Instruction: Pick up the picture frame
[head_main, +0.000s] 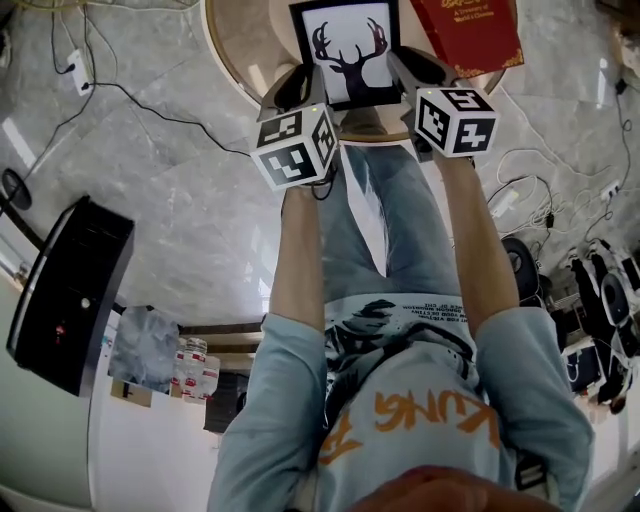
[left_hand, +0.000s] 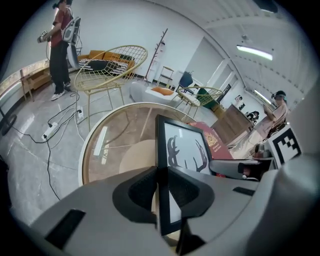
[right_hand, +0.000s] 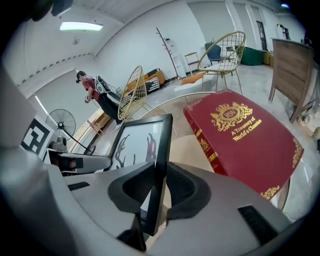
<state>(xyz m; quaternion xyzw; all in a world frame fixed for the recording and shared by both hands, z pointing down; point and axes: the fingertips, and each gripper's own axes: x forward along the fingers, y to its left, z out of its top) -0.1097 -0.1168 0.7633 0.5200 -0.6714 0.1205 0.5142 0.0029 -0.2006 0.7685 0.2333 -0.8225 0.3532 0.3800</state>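
Observation:
The picture frame (head_main: 350, 50) is black with a deer-antler print on white. It is held by both side edges over the round glass table (head_main: 236, 45). My left gripper (head_main: 297, 85) is shut on the frame's left edge, and the pads press the black rim (left_hand: 161, 150) from both sides. My right gripper (head_main: 420, 68) is shut on the right edge, with the rim (right_hand: 162, 145) clamped between its pads. The left gripper view shows the antler print (left_hand: 186, 149) beyond my left gripper (left_hand: 162, 187). The right gripper view shows it (right_hand: 135, 145) beyond my right gripper (right_hand: 160, 187).
A large red book (head_main: 470, 30) lies on the table just right of the frame, close to the right gripper (right_hand: 240, 135). Cables run across the marble floor (head_main: 150, 115). A black box (head_main: 70, 290) stands at the left. Wire chairs (left_hand: 112, 67) and a person (left_hand: 60, 45) are farther off.

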